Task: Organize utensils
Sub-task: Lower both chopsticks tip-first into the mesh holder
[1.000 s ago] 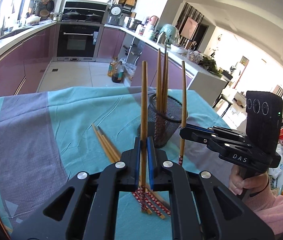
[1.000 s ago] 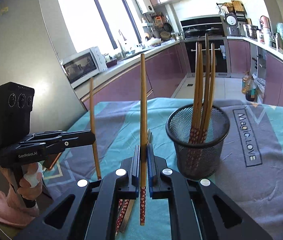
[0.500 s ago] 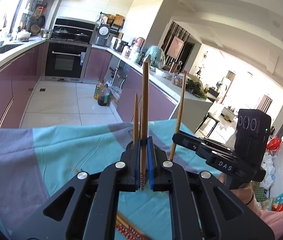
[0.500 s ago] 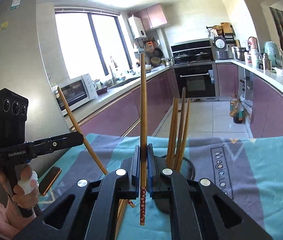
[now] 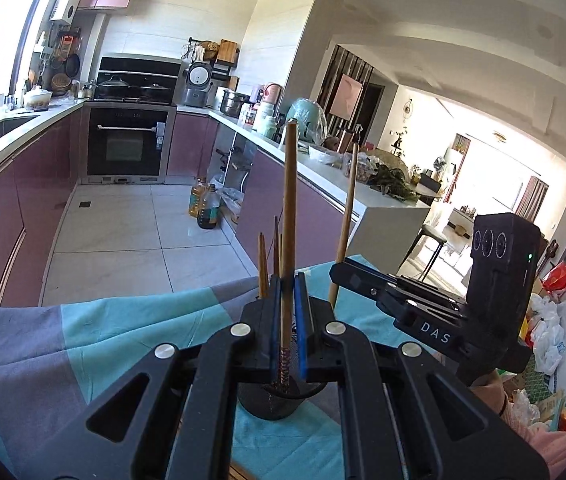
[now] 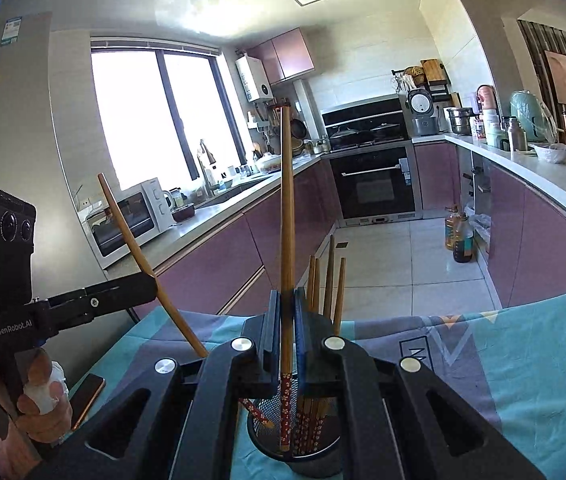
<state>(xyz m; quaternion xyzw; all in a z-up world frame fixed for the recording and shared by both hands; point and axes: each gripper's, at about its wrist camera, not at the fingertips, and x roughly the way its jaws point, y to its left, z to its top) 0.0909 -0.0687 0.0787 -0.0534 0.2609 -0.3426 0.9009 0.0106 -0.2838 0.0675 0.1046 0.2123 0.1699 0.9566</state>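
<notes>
My left gripper (image 5: 288, 280) is shut on a wooden chopstick (image 5: 289, 208) held upright, its red patterned end hanging just over the black mesh holder (image 5: 279, 398). My right gripper (image 6: 287, 292) is shut on another chopstick (image 6: 286, 216), whose patterned end dips inside the holder (image 6: 315, 460). Several chopsticks (image 6: 328, 280) stand in the holder. In the right wrist view the left gripper (image 6: 149, 280) carries its chopstick (image 6: 135, 248) tilted, tip at the holder's rim. In the left wrist view the right gripper (image 5: 337, 270) sits to the right.
A teal and grey tablecloth (image 6: 523, 360) covers the table. A phone (image 6: 89, 396) lies near the hand (image 6: 43, 404) on the left gripper's handle. Purple kitchen cabinets (image 5: 11, 208) and oil bottles (image 5: 203, 208) on the floor lie beyond the table edge.
Both grippers rose with their chopsticks and came over the holder. The right chopstick's end now dips into it. The loose chopsticks on the cloth have dropped out of the left view.
</notes>
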